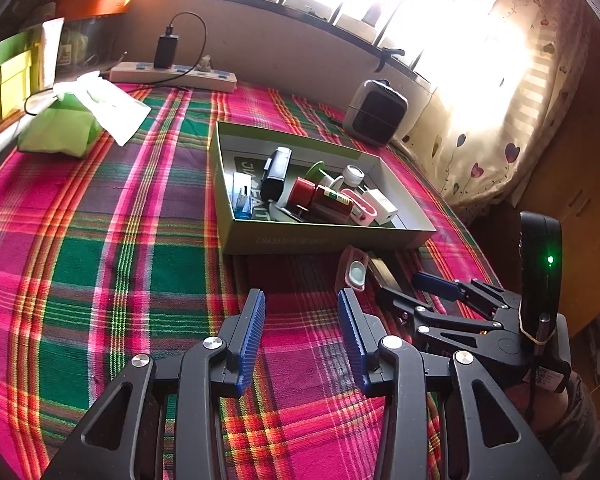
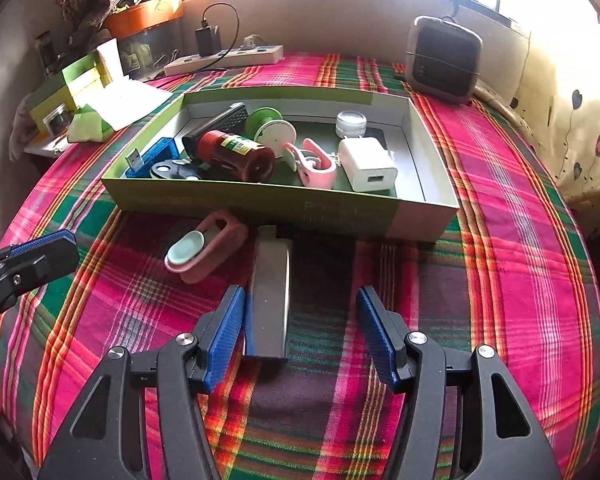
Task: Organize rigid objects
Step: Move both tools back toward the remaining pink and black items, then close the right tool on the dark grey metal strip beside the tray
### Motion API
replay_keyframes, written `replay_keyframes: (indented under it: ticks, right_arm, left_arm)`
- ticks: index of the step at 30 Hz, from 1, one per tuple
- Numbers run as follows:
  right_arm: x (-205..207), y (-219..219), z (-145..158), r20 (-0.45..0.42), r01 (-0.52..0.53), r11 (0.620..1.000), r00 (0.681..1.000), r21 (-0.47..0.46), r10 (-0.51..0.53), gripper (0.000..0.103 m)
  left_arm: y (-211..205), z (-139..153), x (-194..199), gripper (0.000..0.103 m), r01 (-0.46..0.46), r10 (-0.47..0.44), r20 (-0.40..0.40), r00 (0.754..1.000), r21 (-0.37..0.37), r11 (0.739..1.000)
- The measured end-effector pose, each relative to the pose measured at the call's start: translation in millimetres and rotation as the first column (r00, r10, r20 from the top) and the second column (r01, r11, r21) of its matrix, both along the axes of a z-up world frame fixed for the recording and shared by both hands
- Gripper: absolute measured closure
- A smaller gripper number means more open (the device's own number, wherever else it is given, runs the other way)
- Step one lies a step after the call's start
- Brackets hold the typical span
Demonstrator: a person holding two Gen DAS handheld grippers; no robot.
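Observation:
A green cardboard box (image 2: 284, 206) sits on the plaid cloth and holds several small items: a red bottle (image 2: 236, 154), a white charger (image 2: 366, 164), a pink clip (image 2: 316, 166), a green spool (image 2: 264, 120). In front of the box lie a pink holder with a pale oval piece (image 2: 204, 250) and a flat grey metal bar (image 2: 270, 300). My right gripper (image 2: 300, 334) is open, its left finger beside the bar. My left gripper (image 1: 302, 338) is open and empty over the cloth, short of the pink holder (image 1: 354, 270). The box also shows in the left wrist view (image 1: 320, 240).
A small grey heater (image 2: 442, 60) stands behind the box at the right. A power strip with a black charger (image 2: 224, 58) lies at the back wall. A green tissue pack (image 1: 60, 128) and green boxes (image 1: 8, 80) sit at the left. A curtain (image 1: 500, 120) hangs right.

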State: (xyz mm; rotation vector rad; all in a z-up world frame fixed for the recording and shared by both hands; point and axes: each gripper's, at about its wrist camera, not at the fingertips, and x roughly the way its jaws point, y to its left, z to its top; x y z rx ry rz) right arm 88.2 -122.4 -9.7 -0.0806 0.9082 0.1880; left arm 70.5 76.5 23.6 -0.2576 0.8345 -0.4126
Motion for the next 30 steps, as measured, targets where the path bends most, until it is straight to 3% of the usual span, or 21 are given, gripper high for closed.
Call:
replay_keyframes:
  ticks: [6, 9, 14, 17, 30]
  right_arm:
    - [4.9, 1.8, 0.0, 0.004, -0.004, 1.000, 1.000, 0.016, 0.004, 0.045]
    - [4.0, 0.6, 0.3, 0.011, -0.004, 1.000, 1.000, 0.010, 0.004, 0.052]
    - [3.7, -5.7, 1.8, 0.014, -0.007, 1.000, 1.000, 0.015, 0.007, 0.074]
    - [4.0, -11.0, 2.0, 0.012, -0.010, 0.999, 1.000, 0.035, 0.010, 0.079]
    - [-0.2, -35.7, 2.5, 0.005, -0.012, 0.997, 1.000, 0.080, 0.011, 0.079]
  left_arm:
    - [-2.1, -1.7, -0.2, 0.066, 0.008, -0.007, -0.008, 1.000, 0.006, 1.000]
    - [-4.6, -2.5, 1.9, 0.066, 0.011, -0.011, -0.014, 1.000, 0.012, 1.000]
    - [-11.6, -2.7, 5.2, 0.066, 0.022, -0.022, -0.020, 1.000, 0.023, 0.999]
    - [-17.9, -3.2, 7.4, 0.066, 0.032, -0.031, -0.026, 0.999, 0.035, 0.999]
    - [-56.8, -3.8, 24.4, 0.066, 0.087, -0.083, -0.044, 0.996, 0.100, 0.991]
